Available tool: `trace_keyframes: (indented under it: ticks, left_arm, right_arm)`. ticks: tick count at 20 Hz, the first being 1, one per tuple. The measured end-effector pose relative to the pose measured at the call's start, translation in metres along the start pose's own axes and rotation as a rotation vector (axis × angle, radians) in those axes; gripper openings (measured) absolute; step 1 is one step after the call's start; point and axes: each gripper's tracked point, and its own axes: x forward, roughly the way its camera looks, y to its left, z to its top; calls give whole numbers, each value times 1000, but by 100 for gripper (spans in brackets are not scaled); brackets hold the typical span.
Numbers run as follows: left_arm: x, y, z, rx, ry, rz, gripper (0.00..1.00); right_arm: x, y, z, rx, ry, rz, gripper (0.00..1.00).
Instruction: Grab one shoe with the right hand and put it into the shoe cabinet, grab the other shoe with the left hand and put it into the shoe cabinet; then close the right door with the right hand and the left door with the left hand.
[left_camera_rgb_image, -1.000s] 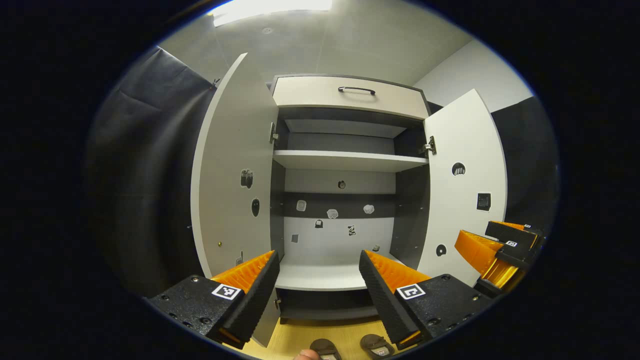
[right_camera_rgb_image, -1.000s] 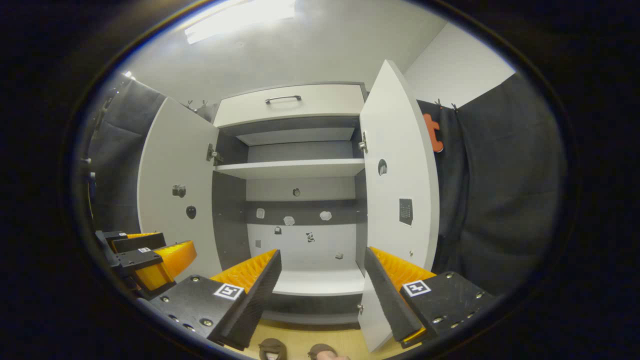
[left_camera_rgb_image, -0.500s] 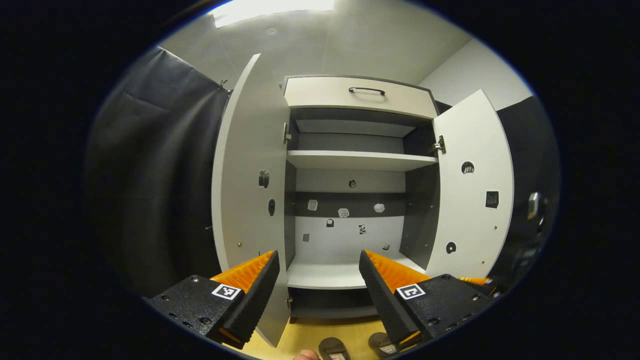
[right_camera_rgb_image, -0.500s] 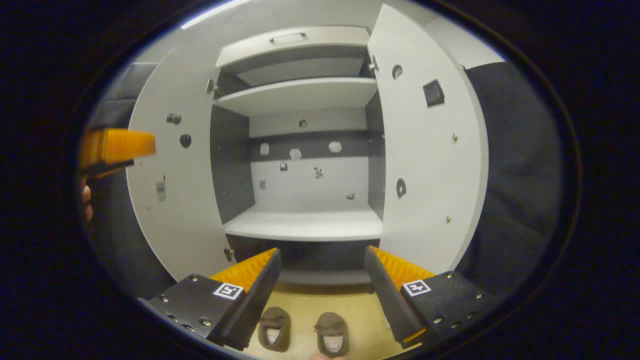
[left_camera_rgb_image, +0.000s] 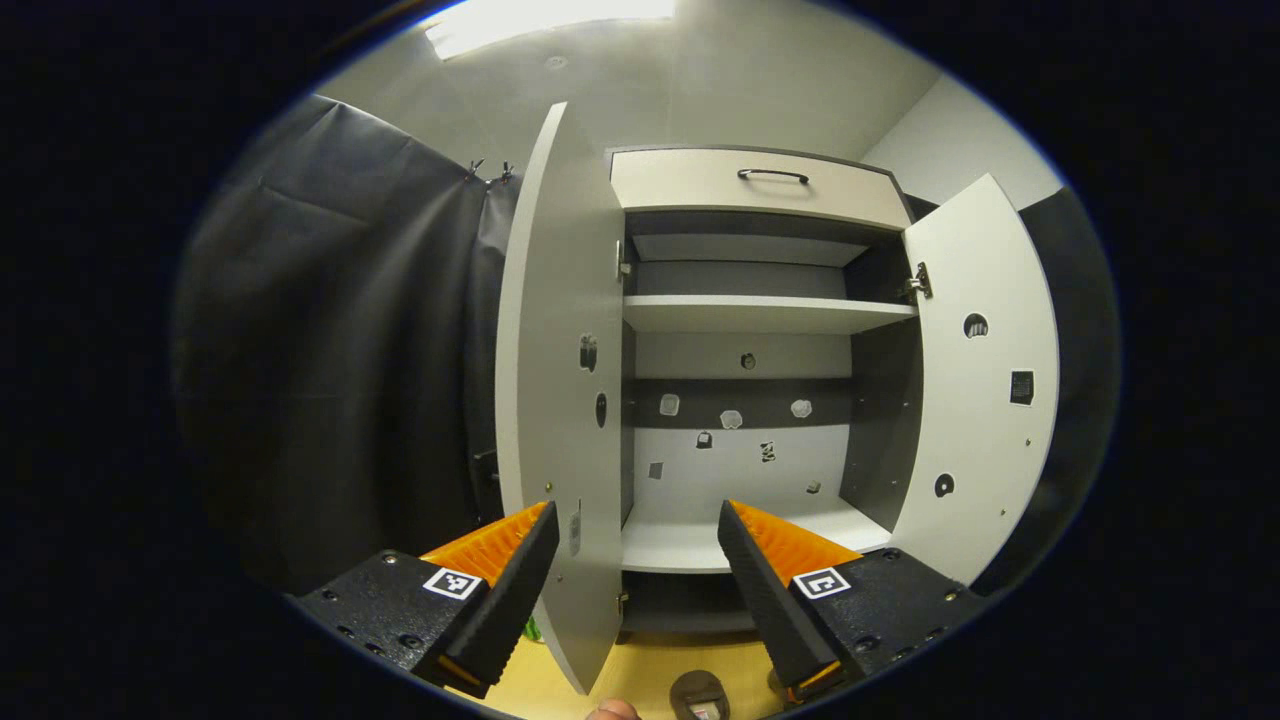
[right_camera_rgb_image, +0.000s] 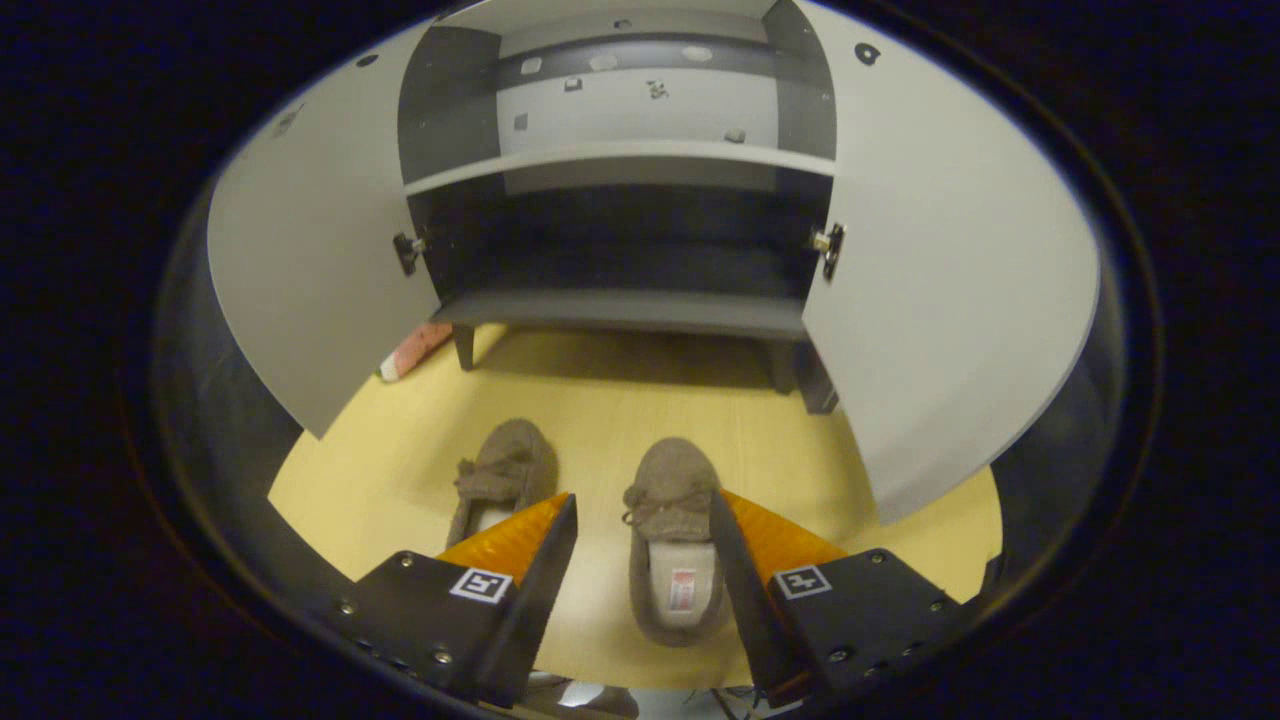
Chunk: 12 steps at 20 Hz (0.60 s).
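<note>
Shoe (right_camera_rgb_image: 677, 540) lay on the floor before the cabinet (right_camera_rgb_image: 620, 310), between the right gripper (right_camera_rgb_image: 640, 530)'s open jaws, its mate (right_camera_rgb_image: 500, 475) just beside.

Shoe cabinet (right_camera_rgb_image: 620, 310): pale panels, dark interior, on short legs; landmark for all below. Both doors swung wide open: left door (right_camera_rgb_image: 310, 250), right door (right_camera_rgb_image: 940, 290). In the left gripper view the cabinet (left_camera_rgb_image: 750, 315) shows a drawer with a dark handle on top and pale shelves, bare.

Two brown fuzzy slippers with bows lie on the yellow floor in front of the cabinet, toes toward it, side by side, apart. Right shoe (right_camera_rgb_image: 675, 530): pale insole visible, upright on its sole. Left shoe (right_camera_rgb_image: 505, 470): slightly nearer the cabinet, heel hidden.
</note>
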Motion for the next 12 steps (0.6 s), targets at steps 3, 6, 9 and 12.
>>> trace_keyframes:
  ticks: [3, 6, 9, 12]
  left_arm:
    - [2, 10, -3, 10, 8, 29, 97]
    - [4, 18, -5, 15, 14, 55, 97]
    - [6, 26, -8, 12, 20, 78, 97]
    - [8, 34, -8, 6, 20, 101, 95]
  right_arm:
    - [25, 2, -43, -25, 108, 10, 68]
    - [45, 5, -68, -56, 177, 20, 65]
    - [64, 3, -82, -113, 207, 0, 65]
    - [65, 1, -80, -158, 214, -3, 31]
